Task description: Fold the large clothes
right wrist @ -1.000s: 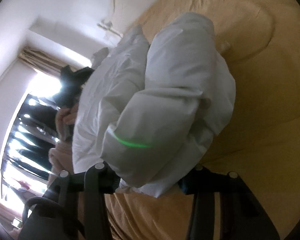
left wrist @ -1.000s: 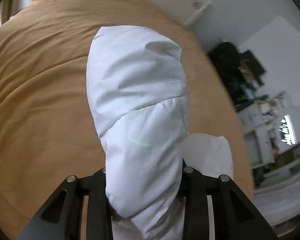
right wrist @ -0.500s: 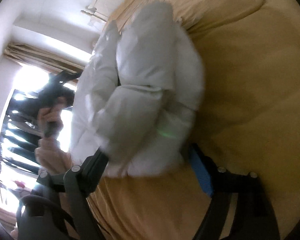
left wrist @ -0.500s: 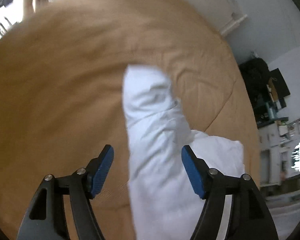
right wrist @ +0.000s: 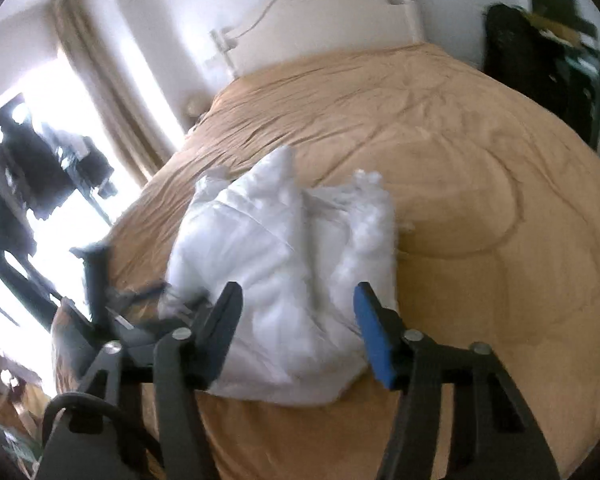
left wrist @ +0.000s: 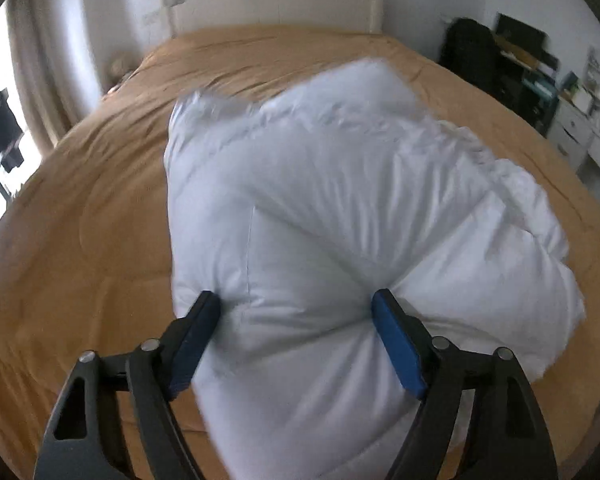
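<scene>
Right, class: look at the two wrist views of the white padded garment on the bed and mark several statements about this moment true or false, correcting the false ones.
1. The white padded garment lies bunched on the tan bedspread. True.
2. The left gripper has its jaws clamped tight on the garment. False: the jaws stand open, one on each side of a bulge of the fabric.
3. The right gripper is open. True.
4. The garment is spread out flat, sleeves extended. False: it is a puffy, crumpled heap.
5. A white headboard stands at the far end of the bed. True.
6. The bedspread is blue. False: it is tan.
</scene>
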The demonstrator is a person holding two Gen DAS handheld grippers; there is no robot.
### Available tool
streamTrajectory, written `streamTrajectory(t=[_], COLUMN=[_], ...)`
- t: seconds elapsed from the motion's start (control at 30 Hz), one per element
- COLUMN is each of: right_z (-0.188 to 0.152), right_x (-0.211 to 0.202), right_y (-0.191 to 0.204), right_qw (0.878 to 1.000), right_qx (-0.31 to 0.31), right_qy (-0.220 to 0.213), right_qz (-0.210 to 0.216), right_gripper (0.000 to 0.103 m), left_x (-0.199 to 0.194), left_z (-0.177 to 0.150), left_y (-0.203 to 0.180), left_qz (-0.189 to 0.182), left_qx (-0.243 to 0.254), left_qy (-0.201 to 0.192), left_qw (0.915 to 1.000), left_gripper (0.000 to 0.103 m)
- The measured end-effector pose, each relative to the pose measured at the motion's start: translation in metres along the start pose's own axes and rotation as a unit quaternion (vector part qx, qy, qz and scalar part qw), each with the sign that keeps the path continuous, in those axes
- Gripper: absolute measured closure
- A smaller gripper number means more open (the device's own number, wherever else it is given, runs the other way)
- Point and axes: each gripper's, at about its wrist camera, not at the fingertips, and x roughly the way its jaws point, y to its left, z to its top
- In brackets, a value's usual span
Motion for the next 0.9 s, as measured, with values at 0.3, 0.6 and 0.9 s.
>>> streamTrajectory(t=[0.3, 0.6, 0.9], right_z=[0.044, 0.037, 0.068], right_x=[0.081, 0.163, 0.142], right_y=[0.046, 0.012, 0.056], right_qw=[0.993, 0.979, 0.984], right_qx=[-0.107, -0.092, -0.132], right_qy=[0.036, 0.124, 0.087], right_qz=[-0.041, -0.132, -0.082], right_gripper=[0.048, 0.044, 0.056], left_x=[0.005, 0.015, 0.015], left_z=[-0.006, -0.018, -0.021], left_y=[-0.002, -0.011, -0.007], left_qz=[0.010, 0.024, 0.013], left_qx=[-0.054, -0.045, -0.057], left_qy=[-0.004, -0.015, -0.023], left_qw=[0.9985, 0.9986, 0.9980], left_gripper=[0.019, 0.018, 0.017])
